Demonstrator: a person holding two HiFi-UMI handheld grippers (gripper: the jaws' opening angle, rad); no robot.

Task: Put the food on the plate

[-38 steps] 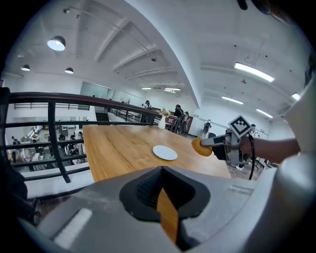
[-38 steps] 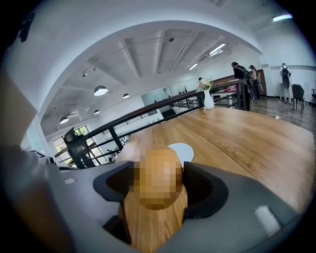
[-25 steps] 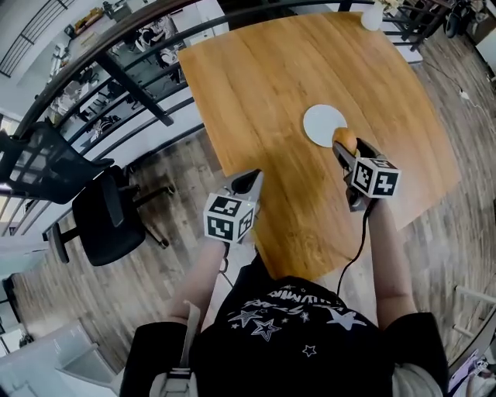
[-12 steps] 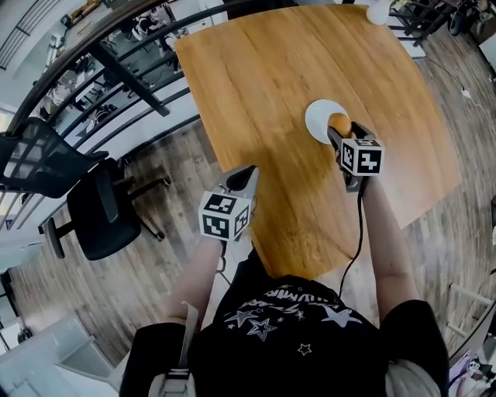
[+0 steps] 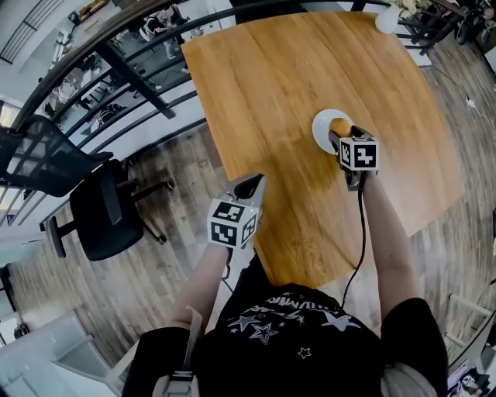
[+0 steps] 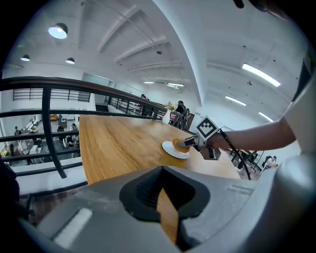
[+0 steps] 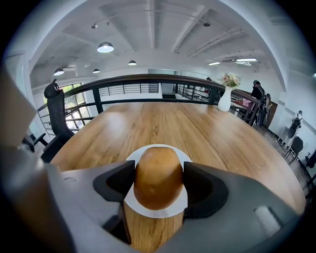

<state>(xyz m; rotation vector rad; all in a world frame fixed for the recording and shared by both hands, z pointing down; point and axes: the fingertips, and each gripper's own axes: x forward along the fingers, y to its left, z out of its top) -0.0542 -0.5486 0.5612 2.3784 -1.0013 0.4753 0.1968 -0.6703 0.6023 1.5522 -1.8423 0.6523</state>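
A round brown bun (image 7: 158, 177) sits between the pads of my right gripper (image 7: 158, 182), which is shut on it. The bun is over the small white plate (image 7: 180, 202), and I cannot tell whether it touches the plate. In the head view the bun (image 5: 339, 125) and the right gripper (image 5: 339, 136) are at the plate's (image 5: 322, 123) near right side, mid-table. My left gripper (image 5: 249, 186) hovers at the table's near left edge with its jaws together and nothing in them. From the left gripper view (image 6: 168, 217) the plate (image 6: 173, 151) and bun (image 6: 178, 144) lie far ahead.
The wooden table (image 5: 271, 77) spreads wide around the plate. A white vase (image 5: 386, 19) stands at its far right corner. A dark railing (image 5: 116, 70) runs along the table's left side, and a black chair (image 5: 101, 217) stands on the floor to the left.
My right gripper has carried the bun forward from the plate's near edge to over the plate. The left gripper has barely moved.
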